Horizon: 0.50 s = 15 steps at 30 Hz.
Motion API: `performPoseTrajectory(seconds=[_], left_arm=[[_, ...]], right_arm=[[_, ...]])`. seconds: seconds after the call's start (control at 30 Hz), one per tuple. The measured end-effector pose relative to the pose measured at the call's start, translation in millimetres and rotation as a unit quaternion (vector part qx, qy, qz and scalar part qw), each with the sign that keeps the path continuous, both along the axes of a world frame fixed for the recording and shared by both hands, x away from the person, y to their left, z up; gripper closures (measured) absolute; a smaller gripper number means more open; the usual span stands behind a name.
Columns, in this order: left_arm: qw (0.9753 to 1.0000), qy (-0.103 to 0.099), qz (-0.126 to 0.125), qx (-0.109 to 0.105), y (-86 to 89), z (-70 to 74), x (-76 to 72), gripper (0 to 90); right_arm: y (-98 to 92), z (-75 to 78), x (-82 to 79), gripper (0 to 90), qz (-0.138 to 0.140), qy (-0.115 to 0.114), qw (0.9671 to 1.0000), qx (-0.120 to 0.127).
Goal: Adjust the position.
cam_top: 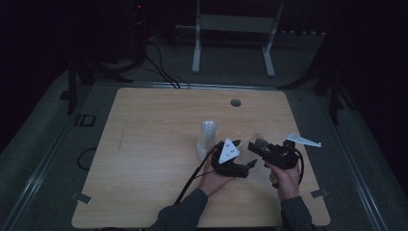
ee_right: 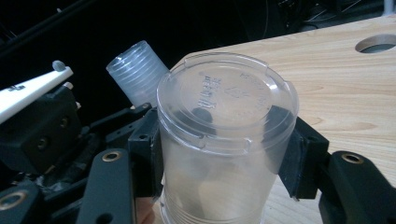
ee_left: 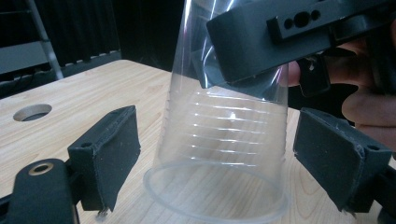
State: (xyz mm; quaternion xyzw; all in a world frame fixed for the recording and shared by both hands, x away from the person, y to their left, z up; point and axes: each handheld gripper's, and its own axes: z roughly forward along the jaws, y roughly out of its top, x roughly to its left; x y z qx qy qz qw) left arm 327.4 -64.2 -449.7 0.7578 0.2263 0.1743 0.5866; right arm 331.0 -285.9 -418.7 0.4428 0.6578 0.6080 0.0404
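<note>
The right gripper (ee_right: 224, 158) clamps the clear cup (ee_right: 224, 140), which sits between the left gripper's (ee_left: 215, 158) spread jaws.

Cup stack (cam_top: 208, 137) blocks centre; tabletop (cam_top: 144, 144) left seemingly free.

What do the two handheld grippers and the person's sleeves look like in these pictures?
Both grippers are black, blocky tools. The left gripper carries a grey three-cornered plate with small dark marks, and a black cable trails from it. The right gripper has a similar pale plate. Their jaws end in dark rectangular pads, with brass-coloured screw holes behind them. The sleeves are dark grey.
</note>
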Motion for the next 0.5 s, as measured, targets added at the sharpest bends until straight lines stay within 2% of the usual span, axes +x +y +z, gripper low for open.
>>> performPoseTrajectory(seconds=[0.27, 0.5], left_arm=[[0.9999, 0.001, -0.001, -0.013, -0.7, -0.6, 1.2, 16.1], [0.9999, 0.002, -0.004, -0.012, -1.9, -2.2, 1.5, 16.7]], right_arm=[[-2.2, -2.8, 2.1, 42.7, 0.007, 0.011, 0.9995, 0.027], [-4.8, -5.9, 3.7, 43.2, 0.013, 0.022, 0.9984, 0.050]])
